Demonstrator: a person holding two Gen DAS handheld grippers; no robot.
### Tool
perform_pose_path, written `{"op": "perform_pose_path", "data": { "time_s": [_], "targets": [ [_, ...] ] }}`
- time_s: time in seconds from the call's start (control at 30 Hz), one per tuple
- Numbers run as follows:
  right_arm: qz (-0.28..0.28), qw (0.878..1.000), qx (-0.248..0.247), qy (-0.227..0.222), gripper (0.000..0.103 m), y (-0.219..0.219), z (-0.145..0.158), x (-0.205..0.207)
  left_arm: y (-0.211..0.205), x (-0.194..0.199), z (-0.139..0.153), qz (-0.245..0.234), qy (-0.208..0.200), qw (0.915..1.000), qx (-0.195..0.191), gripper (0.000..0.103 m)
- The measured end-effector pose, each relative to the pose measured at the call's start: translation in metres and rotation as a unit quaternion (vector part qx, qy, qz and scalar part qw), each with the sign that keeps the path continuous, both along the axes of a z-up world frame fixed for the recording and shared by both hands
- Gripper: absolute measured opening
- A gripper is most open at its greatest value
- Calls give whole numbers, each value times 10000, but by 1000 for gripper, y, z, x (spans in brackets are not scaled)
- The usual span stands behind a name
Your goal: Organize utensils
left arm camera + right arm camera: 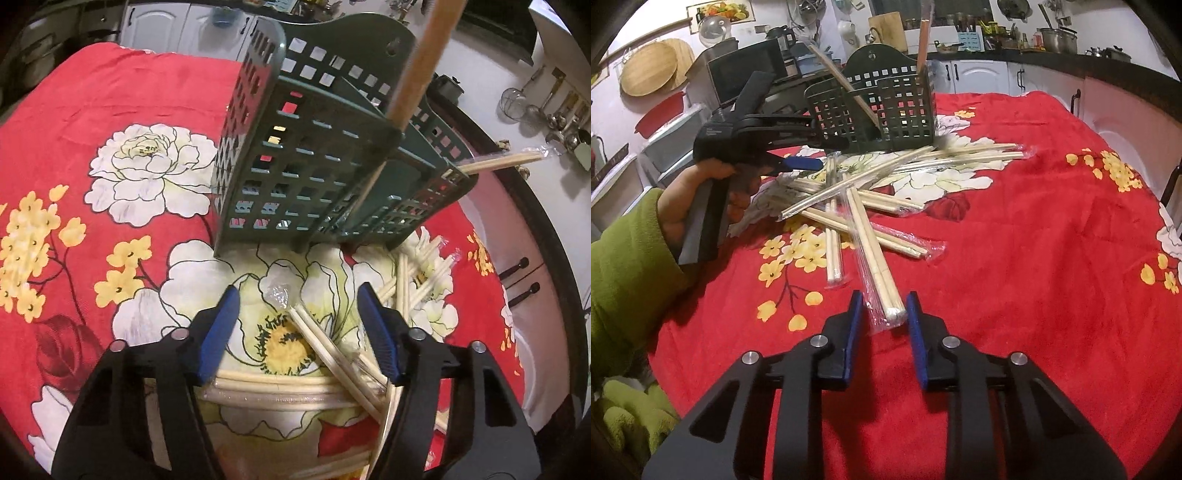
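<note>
Right gripper (882,314) brackets, unclamped, one wrapped chopstick pair (875,254) mid-tablecloth (1015,240); close squarely before lifting toward the holder (875,107). Left gripper (297,325) hovers apart, empty, above the pile (332,369).

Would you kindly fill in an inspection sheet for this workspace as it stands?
Surface: red floral cloth covers the table.
Job's things: dark green holder stands upright with a few sticks inside; wrapped chopstick pairs lie heaped before it.
Clutter: nothing seen.
Grippers: right hand-held gripper has its jaws around the end of one wrapped pair, a gap still showing; left hand-held gripper is open over the heap.
Cables: nothing seen.
Surroundings: kitchen counter with pots, white cabinets.
</note>
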State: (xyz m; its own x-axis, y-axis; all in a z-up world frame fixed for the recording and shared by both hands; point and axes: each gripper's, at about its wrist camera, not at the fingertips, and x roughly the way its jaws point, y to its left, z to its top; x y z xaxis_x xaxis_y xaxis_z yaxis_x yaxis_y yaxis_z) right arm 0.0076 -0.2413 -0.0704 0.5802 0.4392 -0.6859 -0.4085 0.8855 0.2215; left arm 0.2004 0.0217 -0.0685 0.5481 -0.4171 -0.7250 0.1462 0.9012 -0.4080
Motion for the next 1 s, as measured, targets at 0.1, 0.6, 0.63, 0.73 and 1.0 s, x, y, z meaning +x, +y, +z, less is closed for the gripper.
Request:
{"op": "perform_pose_path", "data": {
  "time_s": [0.1, 0.6, 0.63, 0.73, 1.0],
  "targets": [
    [-76, 9999, 81, 35, 22, -7, 0, -4, 1, 2, -1, 7, 7, 10000, -41, 50],
    [-263, 9990, 260, 234, 15, -19, 3, -8, -1, 6, -3, 16, 15, 10000, 25, 43],
    [-285, 9988, 281, 266, 14, -20, 1, -8, -2, 6, -3, 10, 14, 10000, 25, 43],
    [-303, 9982, 426, 306, 9, -24, 1, -8, -3, 7, -3, -7, 15, 10000, 36, 43],
    [-414, 9981, 462, -27, 2, -29, 18, -9, -3, 10, -7, -23, 63, 9999, 81, 16]
  ]
}}
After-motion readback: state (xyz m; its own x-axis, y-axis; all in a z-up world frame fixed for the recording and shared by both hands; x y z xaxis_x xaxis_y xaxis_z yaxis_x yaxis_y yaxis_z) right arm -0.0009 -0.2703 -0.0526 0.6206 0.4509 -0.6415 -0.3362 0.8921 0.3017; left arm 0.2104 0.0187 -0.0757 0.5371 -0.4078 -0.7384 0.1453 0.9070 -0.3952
